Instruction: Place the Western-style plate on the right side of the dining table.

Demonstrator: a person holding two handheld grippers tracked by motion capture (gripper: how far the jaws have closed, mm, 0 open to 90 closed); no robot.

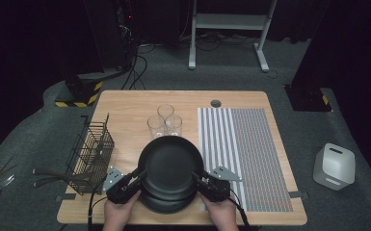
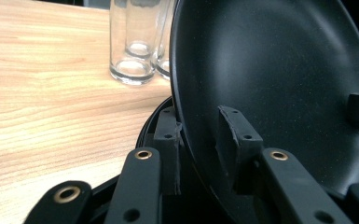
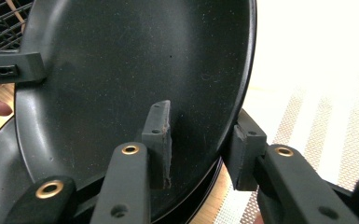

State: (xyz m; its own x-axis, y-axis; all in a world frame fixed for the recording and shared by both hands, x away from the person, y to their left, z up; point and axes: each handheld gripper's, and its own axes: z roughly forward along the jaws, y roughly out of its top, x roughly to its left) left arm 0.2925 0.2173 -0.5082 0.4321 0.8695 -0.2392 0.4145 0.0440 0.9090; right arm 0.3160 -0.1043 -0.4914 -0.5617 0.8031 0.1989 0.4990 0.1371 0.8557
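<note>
Grippers [image 1: 140, 177] [image 1: 198, 179] clamped on top plate [image 1: 170, 163]

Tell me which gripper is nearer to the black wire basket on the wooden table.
Left. The left gripper, at the top black round plate's left rim, sits just right of the black wire basket. The right gripper is on the plate's far side, next to the striped mat.

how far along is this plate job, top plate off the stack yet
Done: both grippers straddle the top black plate, left gripper and right gripper at opposite rim edges. In hand: that plate, apparently tilted up off the stack. Left: carrying it somewhere; the striped mat is bare, the wire rack looks empty.
</note>
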